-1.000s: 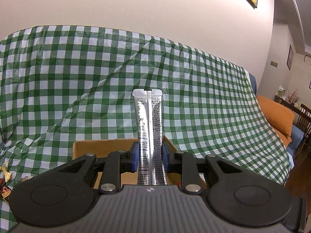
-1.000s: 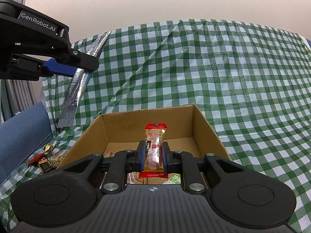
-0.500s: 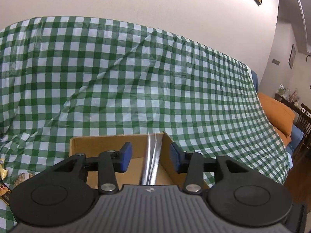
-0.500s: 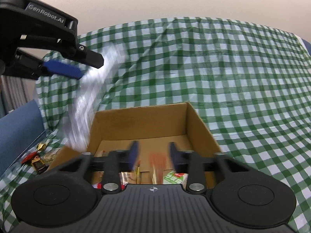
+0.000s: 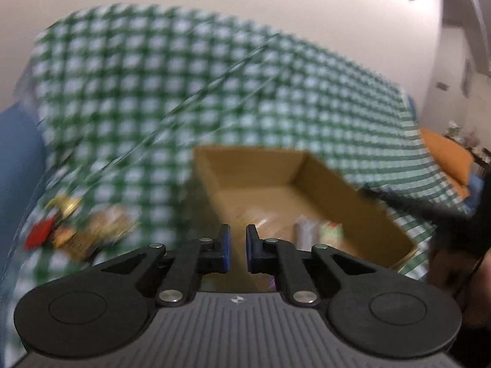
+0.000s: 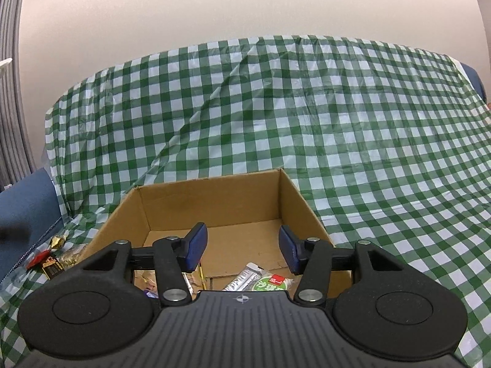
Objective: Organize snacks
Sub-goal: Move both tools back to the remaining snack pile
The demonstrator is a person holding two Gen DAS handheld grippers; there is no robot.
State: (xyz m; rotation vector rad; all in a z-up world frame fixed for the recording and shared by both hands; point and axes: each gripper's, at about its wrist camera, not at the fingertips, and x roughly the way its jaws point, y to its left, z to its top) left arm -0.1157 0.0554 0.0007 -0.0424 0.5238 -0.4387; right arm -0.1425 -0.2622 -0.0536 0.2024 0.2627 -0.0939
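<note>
1. Snacks, loose: a small heap of red, gold and brown foil-wrapped pieces [image 6: 52,259] lying on the green-and-white checked plastic cloth [image 6: 337,122], just left of the open brown cardboard box [image 6: 214,202]; the left wrist view blurs them.
2. Snacks, boxed: a silver foil stick packet [image 6: 242,280] and a green-and-white packet with a red label [image 6: 273,282] on the box floor, near its front wall; further wrappers at the front left corner, too hidden to name.
3. Left hand-held gripper [image 5: 237,253]: jaws have just been closing, now nearly together, nothing between them; aimed between box and heap.
4. Right hand-held gripper [image 6: 242,250]: jaws have just been opening, standing well apart and empty, over the front of the box.
5. Step in hand, as judged: both drops into the box done; fetching the next piece.
6. Next move calls for: the left jaws parting again, lowering over one wrapper in the heap, closing on it alone.
</note>
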